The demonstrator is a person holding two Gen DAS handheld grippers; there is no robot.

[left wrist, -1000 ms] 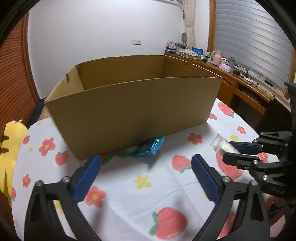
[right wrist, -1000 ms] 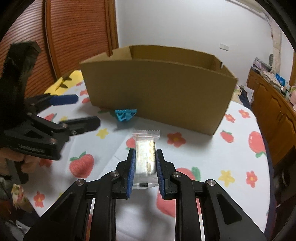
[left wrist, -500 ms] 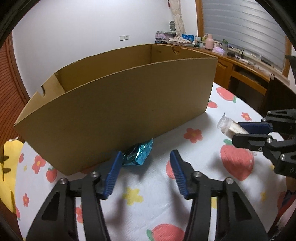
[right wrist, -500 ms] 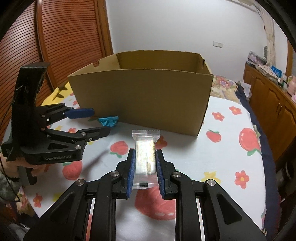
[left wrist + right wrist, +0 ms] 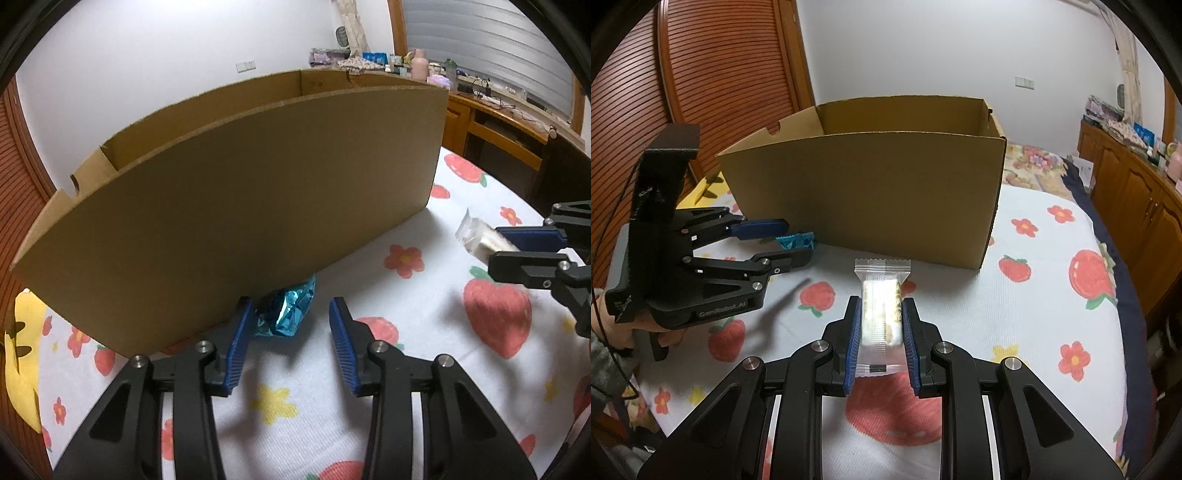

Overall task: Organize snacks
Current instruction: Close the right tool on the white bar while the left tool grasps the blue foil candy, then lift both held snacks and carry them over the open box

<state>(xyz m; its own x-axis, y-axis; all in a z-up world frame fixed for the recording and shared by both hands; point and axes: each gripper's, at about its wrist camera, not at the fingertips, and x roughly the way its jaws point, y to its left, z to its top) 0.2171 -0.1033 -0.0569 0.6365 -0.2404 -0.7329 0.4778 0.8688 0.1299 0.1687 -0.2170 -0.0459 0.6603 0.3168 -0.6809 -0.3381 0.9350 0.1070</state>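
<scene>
The left tool (image 5: 291,321) is spread open at the foot of the cardboard box (image 5: 240,206), its blue pads either side of a crumpled blue foil snack (image 5: 286,312) that lies on the table against the box's near wall. The left pad sits just beside the foil; whether it touches cannot be told, and the right pad stands clearly apart from it. In the right wrist view the same left tool (image 5: 792,242) reaches in from the table's left side, with the foil snack (image 5: 796,240) between its fingers.

The right tool (image 5: 879,332) is clenched on a clear-wrapped pale snack bar (image 5: 881,310), held lengthwise above the table with its crimped end pointing toward the box (image 5: 871,195). The box stands open-topped (nothing of its inside floor shows) toward the far edge of the table, on a white cloth (image 5: 1015,317) printed with strawberries and flowers. A wooden cabinet (image 5: 1134,192) runs along the right.
</scene>
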